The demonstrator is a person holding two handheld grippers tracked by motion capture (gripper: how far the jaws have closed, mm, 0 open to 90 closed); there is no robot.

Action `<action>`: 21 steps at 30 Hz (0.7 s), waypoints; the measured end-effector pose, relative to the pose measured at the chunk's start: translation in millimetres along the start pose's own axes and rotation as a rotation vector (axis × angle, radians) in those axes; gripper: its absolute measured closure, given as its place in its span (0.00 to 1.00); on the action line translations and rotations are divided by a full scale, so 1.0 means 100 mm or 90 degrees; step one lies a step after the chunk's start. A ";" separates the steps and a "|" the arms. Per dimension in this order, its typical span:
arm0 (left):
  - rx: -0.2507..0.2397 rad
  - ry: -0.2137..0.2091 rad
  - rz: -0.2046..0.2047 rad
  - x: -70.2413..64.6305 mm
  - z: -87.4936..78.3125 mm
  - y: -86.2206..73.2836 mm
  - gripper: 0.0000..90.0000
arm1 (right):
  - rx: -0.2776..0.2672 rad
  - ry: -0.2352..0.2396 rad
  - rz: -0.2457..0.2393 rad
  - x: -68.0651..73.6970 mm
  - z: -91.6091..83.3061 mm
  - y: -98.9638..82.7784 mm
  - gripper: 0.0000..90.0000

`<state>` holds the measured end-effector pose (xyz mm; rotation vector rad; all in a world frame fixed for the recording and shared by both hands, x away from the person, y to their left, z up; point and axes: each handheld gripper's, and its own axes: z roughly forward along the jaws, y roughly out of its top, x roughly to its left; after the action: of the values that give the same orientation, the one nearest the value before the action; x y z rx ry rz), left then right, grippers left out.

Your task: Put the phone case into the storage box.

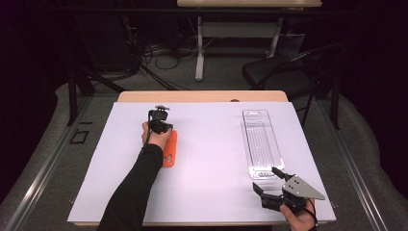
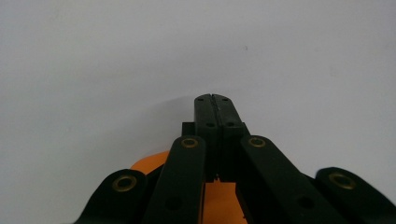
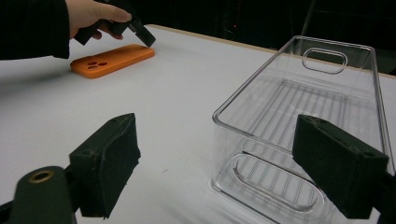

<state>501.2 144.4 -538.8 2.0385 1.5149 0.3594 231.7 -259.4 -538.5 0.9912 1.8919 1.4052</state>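
1. Your left gripper (image 1: 159, 126) sits over the far end of the orange case (image 1: 169, 148), fingers (image 2: 214, 112) pressed together with nothing between them. In the left gripper view the closed tips point down at bare table (image 2: 93, 56) just past the case's rounded end.
2. Closed like that, they look set to nudge or pin the case rather than pinch it. Flat on the table, it offers no edge to grab from above, so a push or a tip under the rim seems the likelier plan.
3. The case lies flat at left of centre, long axis running away from you, camera holes toward your side. In the right gripper view (image 3: 112, 59) its outer face is up.
4. Your right gripper (image 1: 269, 185) hangs near the near-right corner, fingers (image 3: 108, 163) wide apart and empty, aimed at the near end of the clear bin (image 1: 262, 144).
5. The bin stands upright and empty on the right, well apart from the case, its ridged floor bare. My guess: it is the drop spot, and the right hand waits there to steady it.
6. Risk: the case may skate on the smooth table if pushed off-centre.
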 end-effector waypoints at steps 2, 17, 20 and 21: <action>0.009 0.002 0.001 -0.02 0.03 0.02 1.00 | 0.001 0.001 0.000 0.00 0.00 0.00 0.16; 0.022 -0.005 0.011 -0.04 0.05 0.02 1.00 | -0.003 0.003 0.001 0.00 -0.01 0.00 0.16; 0.028 -0.008 0.020 -0.05 0.04 0.01 1.00 | -0.001 0.004 0.002 -0.01 0.00 0.00 0.16; 0.030 -0.010 0.021 -0.06 0.03 0.00 1.00 | -0.001 0.004 0.003 -0.01 0.00 0.00 0.16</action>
<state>501.0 137.9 -540.4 2.1010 1.4944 0.3223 231.8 -260.3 -538.5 0.9918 1.8939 1.4130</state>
